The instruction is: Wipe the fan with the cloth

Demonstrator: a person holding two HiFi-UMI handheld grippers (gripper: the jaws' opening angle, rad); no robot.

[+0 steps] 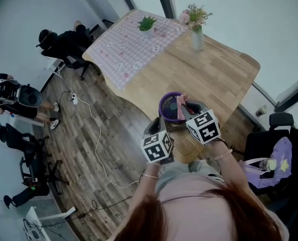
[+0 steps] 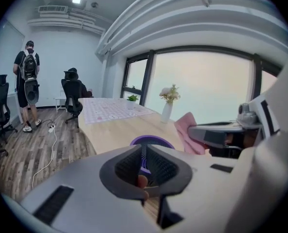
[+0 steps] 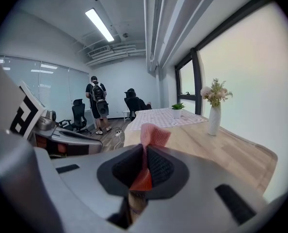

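A small purple fan [image 1: 170, 107] lies face up near the front edge of the wooden table [image 1: 214, 74]. My left gripper [image 1: 163, 121] reaches its near rim, and in the left gripper view the jaws [image 2: 145, 160] stand pressed together with the purple fan rim [image 2: 152, 140] between them. My right gripper [image 1: 185, 107] is shut on a pink cloth [image 1: 182, 100] over the fan's right side. The cloth [image 3: 153, 134] sticks up from between the shut jaws of the right gripper [image 3: 145, 161]. The cloth [image 2: 187, 132] also shows at the right of the left gripper view.
On the table's far end are a pink checked tablecloth [image 1: 134, 44], a potted plant [image 1: 147, 25] and a vase of flowers [image 1: 197, 34]. Office chairs [image 1: 28, 159], a cable [image 1: 96, 134] and people [image 1: 63, 41] are on the floor at left. A chair with a purple bag [image 1: 272, 159] stands at right.
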